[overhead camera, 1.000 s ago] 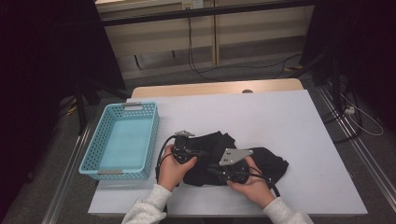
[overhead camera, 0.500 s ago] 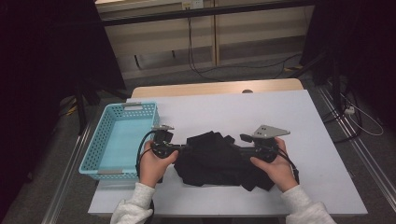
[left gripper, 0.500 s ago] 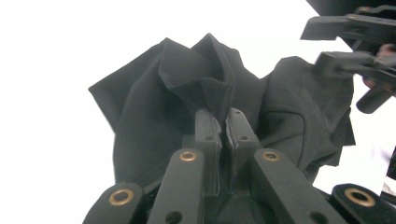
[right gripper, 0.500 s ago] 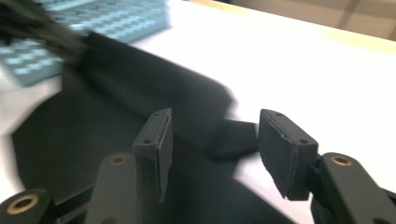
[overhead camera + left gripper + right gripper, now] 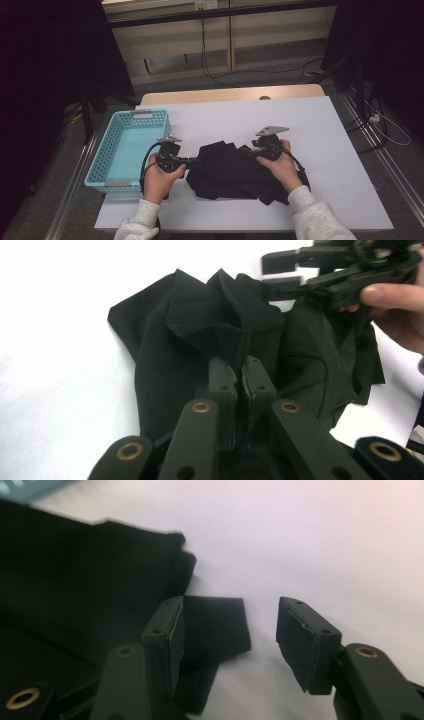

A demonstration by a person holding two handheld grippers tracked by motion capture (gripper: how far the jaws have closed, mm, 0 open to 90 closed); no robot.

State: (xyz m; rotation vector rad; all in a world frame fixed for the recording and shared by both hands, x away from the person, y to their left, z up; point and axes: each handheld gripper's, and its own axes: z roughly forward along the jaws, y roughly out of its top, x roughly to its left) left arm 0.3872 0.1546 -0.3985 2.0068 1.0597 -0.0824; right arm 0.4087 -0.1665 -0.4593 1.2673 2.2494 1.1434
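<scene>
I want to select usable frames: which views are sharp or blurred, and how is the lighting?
High view: dim surroundings, evenly lit white table, the black garment shows little detail. Left gripper view: sharp, bright table almost overexposed, folds of the garment visible near the left gripper. Right gripper view: soft and blurred, especially the garment edge; the right gripper fingers are clearer.

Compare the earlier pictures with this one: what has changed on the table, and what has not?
The right tongs let go of the black garment, jaws opened and empty, and moved right then back inward. The left tongs drew left, spreading the cloth, pinching a fold throughout. The blue basket stayed put.
</scene>
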